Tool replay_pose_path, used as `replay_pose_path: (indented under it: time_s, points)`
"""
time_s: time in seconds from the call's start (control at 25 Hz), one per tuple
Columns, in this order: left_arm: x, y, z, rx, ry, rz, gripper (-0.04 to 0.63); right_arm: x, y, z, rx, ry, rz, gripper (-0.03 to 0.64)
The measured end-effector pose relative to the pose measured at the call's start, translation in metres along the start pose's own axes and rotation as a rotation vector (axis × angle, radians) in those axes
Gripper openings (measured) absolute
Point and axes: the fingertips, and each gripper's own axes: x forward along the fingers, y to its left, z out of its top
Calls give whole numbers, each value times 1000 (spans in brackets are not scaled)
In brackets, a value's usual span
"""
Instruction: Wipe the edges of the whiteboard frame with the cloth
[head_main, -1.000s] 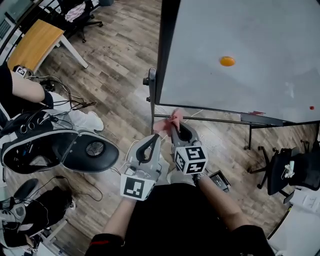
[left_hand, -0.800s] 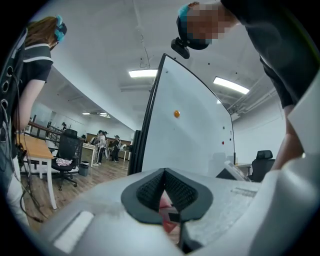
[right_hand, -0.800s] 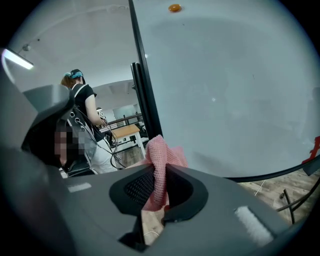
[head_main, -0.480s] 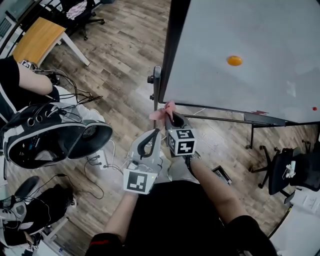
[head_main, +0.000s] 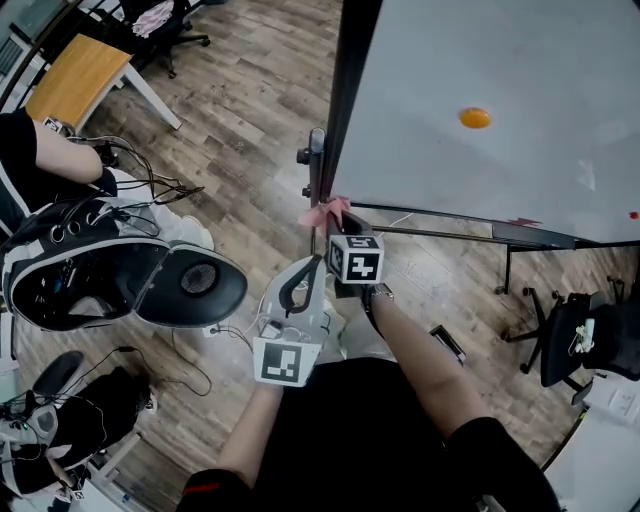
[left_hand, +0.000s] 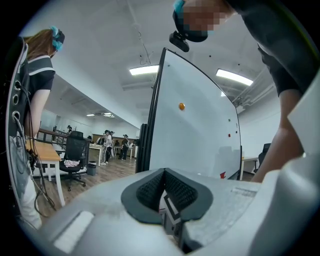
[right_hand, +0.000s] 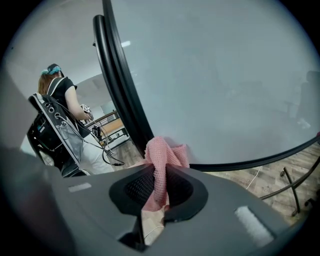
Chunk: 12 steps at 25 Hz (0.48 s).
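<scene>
**Q:** Cloth (right_hand: 162, 160) status and position?

**A:** Clamped. My right gripper (right_hand: 159, 189) has its jaws closed on a fold of it. The rest bunches out past the tips and lies against the lower left corner of the whiteboard frame (head_main: 350, 80), where its upright side meets its bottom side.

**Q:** And the left gripper (left_hand: 165, 192)?

**A:** Jaws together, nothing between them. It hangs below the corner, apart from the board (head_main: 500, 60).

**Q:** Progress?

**A:** I judge the wipe to be at the corner stage. No view shows which sides are finished. Both sides run on well beyond the cloth, so most of the frame may remain.

**Q:** Cloth condition?

**A:** Pink, open-weave, crumpled. No soiling visible.
</scene>
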Motion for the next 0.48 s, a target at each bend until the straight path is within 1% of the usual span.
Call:
replay_pose_path:
  time_s: [0.08,0.2,0.28,0.36,0.48]
  points:
    - [11,-1,-3,12,-1,4,0,10,-8,0,19,15,-5,51]
    - [12,-3,-4,11,13,3,0,16,-8,-2,20,32,-6,51]
    - [13,-3,-4,31,14,2,0,20,-7,-3,20,37,-8,51]
    - [13,-3,-1,60,0,6,0,23,-7,-2,17,40,-5,51]
    - [11,-10,7,100,-49,-1,0,25,-9,-3,8,46,0,51]
